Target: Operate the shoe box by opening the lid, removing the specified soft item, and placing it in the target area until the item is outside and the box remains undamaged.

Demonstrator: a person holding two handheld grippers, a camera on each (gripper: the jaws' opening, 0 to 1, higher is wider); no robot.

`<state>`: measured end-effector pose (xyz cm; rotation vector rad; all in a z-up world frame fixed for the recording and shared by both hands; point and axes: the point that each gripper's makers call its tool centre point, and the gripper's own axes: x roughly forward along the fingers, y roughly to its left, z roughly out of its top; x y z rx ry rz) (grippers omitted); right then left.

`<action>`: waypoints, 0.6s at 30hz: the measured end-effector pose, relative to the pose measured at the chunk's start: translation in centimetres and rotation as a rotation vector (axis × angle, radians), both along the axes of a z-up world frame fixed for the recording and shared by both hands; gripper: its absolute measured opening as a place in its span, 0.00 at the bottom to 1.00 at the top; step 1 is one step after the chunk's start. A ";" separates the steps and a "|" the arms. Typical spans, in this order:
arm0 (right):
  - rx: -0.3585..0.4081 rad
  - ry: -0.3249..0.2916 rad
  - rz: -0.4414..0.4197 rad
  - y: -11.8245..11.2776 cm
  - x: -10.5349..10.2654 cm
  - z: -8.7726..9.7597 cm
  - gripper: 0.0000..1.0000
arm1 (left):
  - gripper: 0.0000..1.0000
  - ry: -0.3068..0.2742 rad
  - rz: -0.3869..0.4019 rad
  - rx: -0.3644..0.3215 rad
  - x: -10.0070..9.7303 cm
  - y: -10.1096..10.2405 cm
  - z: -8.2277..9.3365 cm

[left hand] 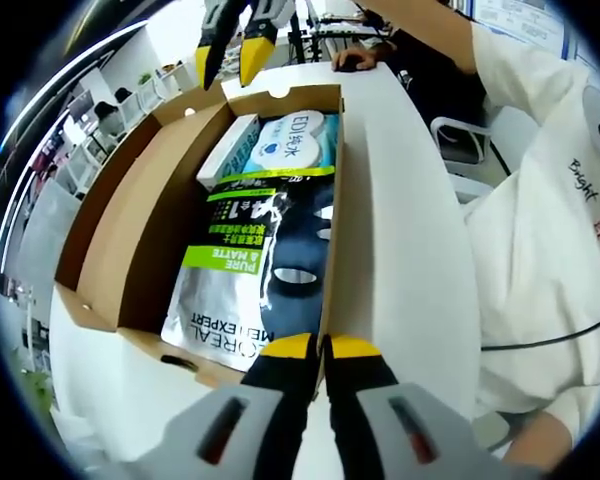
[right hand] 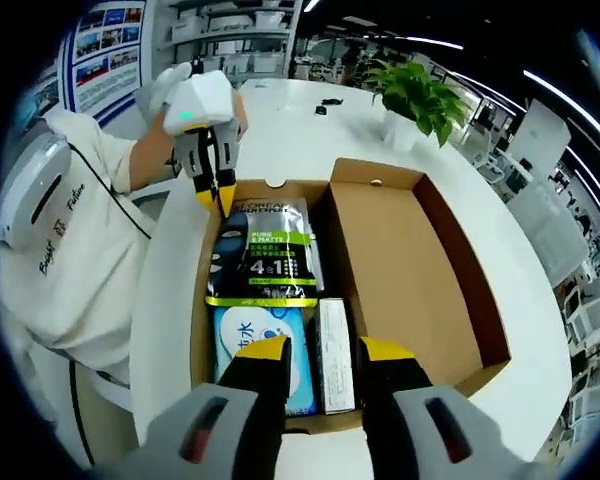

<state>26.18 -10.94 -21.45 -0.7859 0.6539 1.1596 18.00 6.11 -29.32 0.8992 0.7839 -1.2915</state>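
Just ahead of the left gripper (left hand: 320,350), whose fingers sit pinched together at the box's near wall, lies the dark face-mask pack (left hand: 270,260) inside the open shoe box (left hand: 130,240). Beyond it lies the wet-wipes pack (left hand: 292,140). At the far end, the right gripper (right hand: 322,352) hovers parted — best lowered straight over the wipes, gripping only the soft pack — clear of the cardboard on the counter (right hand: 310,120).
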 end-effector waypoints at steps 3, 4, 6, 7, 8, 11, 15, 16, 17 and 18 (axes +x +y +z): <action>-0.002 0.005 0.003 0.4 0.2 0.0 0.26 | 0.04 -0.003 0.000 -0.004 0.0 0.0 0.0; -0.010 0.004 0.003 0.4 0.2 0.0 0.26 | 0.04 -0.003 0.000 -0.005 0.0 0.0 0.0; -0.045 0.004 0.004 0.3 0.4 -0.2 0.25 | 0.04 -0.004 0.000 -0.005 0.1 0.0 0.0; -0.062 -0.001 0.005 0.3 0.5 -0.4 0.25 | 0.04 -0.002 0.001 -0.004 0.1 0.0 0.0; -0.067 0.002 0.006 0.4 0.5 -0.4 0.25 | 0.04 -0.001 0.002 -0.004 0.1 0.0 0.0; -0.084 0.019 0.007 0.5 0.5 -0.8 0.25 | 0.04 0.000 0.001 -0.004 0.1 -0.1 0.0; -0.128 0.011 0.005 0.4 1.0 -1.4 0.25 | 0.04 0.000 0.001 -0.006 0.1 0.0 0.0; -0.134 0.012 0.003 0.4 1.1 -1.6 0.24 | 0.04 0.000 0.001 -0.006 0.1 0.0 0.0; -0.143 0.016 0.002 0.3 1.1 -1.8 0.24 | 0.04 0.000 0.000 -0.007 0.1 0.0 0.0; -0.149 0.018 0.003 0.3 1.1 -2.0 0.23 | 0.04 0.000 0.000 -0.007 0.1 0.0 0.0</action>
